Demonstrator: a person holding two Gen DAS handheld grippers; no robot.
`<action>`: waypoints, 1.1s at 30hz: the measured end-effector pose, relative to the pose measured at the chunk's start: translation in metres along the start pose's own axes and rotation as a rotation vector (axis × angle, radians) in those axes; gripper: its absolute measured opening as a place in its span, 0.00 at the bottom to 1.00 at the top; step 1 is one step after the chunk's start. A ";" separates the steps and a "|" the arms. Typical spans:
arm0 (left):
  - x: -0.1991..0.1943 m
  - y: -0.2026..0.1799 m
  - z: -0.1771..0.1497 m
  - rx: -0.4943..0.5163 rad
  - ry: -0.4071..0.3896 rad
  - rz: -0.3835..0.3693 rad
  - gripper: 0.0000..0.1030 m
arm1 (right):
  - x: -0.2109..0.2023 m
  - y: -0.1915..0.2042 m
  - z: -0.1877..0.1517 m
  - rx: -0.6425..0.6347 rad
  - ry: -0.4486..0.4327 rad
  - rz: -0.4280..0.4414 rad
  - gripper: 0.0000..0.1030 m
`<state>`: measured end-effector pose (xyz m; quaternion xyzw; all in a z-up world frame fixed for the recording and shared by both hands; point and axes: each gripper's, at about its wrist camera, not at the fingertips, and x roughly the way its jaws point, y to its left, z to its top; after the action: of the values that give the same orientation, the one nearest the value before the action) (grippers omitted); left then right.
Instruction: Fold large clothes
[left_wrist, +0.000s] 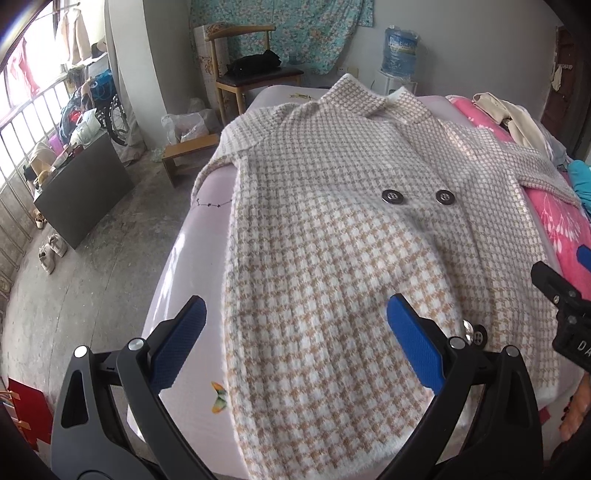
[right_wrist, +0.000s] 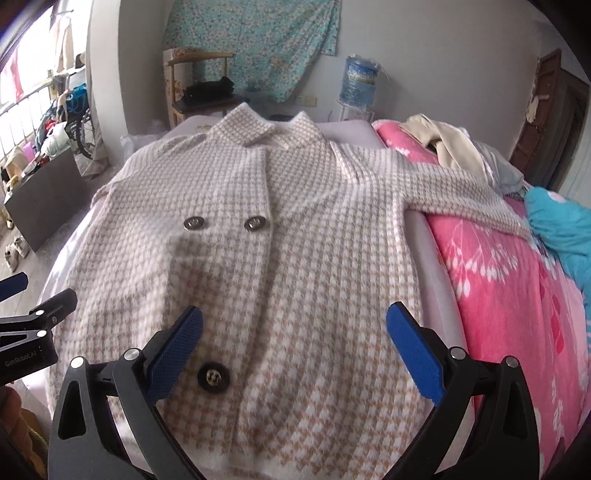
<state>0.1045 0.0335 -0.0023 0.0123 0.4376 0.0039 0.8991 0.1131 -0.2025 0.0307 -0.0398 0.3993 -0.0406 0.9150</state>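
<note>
A large beige-and-white houndstooth coat (left_wrist: 332, 229) lies flat, front up, on a pale lilac bed (left_wrist: 207, 236), collar at the far end, hem near me. It also shows in the right wrist view (right_wrist: 295, 236). Its right sleeve (right_wrist: 465, 195) stretches out over a pink blanket. My left gripper (left_wrist: 295, 321) is open and empty above the coat's lower left part. My right gripper (right_wrist: 294, 332) is open and empty above the lower front, near a dark button (right_wrist: 214, 376). The right gripper also shows at the left wrist view's right edge (left_wrist: 565, 299).
A pink floral blanket (right_wrist: 509, 295) covers the bed's right side, with a cream garment (right_wrist: 443, 144) and a teal cloth (right_wrist: 561, 225) on it. A wooden chair (left_wrist: 251, 74) and a water dispenser (left_wrist: 399, 51) stand beyond the bed. A dark box (left_wrist: 81, 188) and shoes (left_wrist: 51, 251) are on the floor to the left.
</note>
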 end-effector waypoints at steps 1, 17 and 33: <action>0.004 0.005 0.005 -0.006 -0.009 -0.015 0.92 | 0.003 0.003 0.010 -0.016 -0.016 0.021 0.94; 0.160 0.218 0.076 -0.702 0.131 -0.365 0.92 | 0.096 0.097 0.124 -0.206 0.052 0.429 0.94; 0.365 0.262 -0.011 -1.475 0.492 -0.899 0.92 | 0.150 0.136 0.123 -0.224 0.147 0.427 0.94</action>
<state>0.3226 0.3018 -0.2895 -0.7420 0.4675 -0.0661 0.4760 0.3110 -0.0788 -0.0094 -0.0526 0.4661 0.1954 0.8613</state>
